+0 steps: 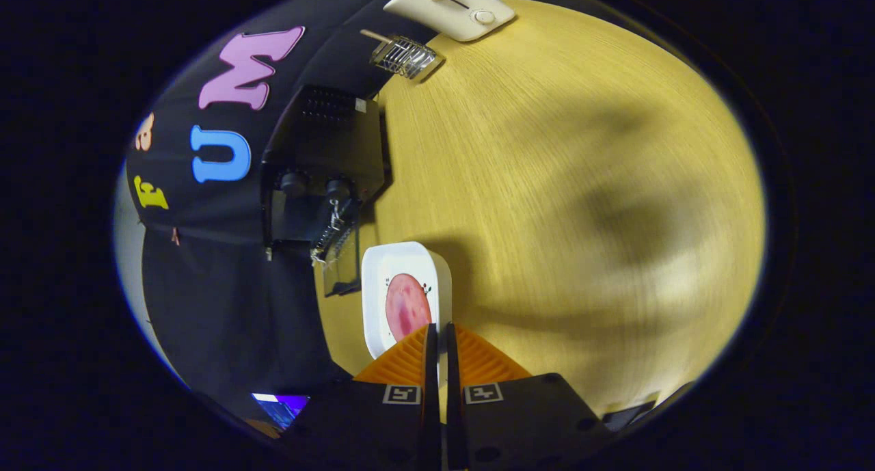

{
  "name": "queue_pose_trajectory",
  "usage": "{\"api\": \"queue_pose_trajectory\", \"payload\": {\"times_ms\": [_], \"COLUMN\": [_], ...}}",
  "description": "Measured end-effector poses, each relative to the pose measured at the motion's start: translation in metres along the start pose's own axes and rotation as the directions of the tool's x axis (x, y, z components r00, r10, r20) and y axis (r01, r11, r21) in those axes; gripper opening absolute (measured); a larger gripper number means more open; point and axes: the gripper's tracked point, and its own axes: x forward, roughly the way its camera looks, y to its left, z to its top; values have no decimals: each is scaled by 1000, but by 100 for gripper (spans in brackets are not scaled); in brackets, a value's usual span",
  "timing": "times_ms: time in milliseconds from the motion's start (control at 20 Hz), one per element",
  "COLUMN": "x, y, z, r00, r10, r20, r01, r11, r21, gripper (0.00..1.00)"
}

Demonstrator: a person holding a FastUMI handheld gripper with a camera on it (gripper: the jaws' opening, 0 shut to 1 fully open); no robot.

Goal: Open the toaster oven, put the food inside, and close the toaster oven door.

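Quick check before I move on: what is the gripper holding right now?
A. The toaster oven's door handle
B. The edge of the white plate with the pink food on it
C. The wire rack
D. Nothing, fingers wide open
B. The gripper has its fingers nearly together on the near rim of the white plate, which carries the pink food; the toaster oven stands beyond with its door down.
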Motion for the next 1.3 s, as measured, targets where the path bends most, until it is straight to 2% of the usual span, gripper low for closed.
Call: {"api": "queue_pose_trajectory", "payload": {"times_ms": [100,200,450,600,750,950,1100,1300], "x": [1,3,32,69,111,147,163,179], "y": [20,37,87,135,161,185,188,200], "z": [-5,-11,-21,-25,-29,-19,-4,22], "r00": [997,991,953,918,900,869,831,774], "r10": [50,67,29,46,1,-23,-75,-116], "r20": [52,115,300,394,436,494,551,622], "r01": [-52,-75,-77,-142,-127,-157,-165,-223], "r11": [998,995,986,966,957,934,913,869], "r21": [46,71,148,217,261,321,372,441], "gripper": [9,9,8,9,9,9,9,9]}}
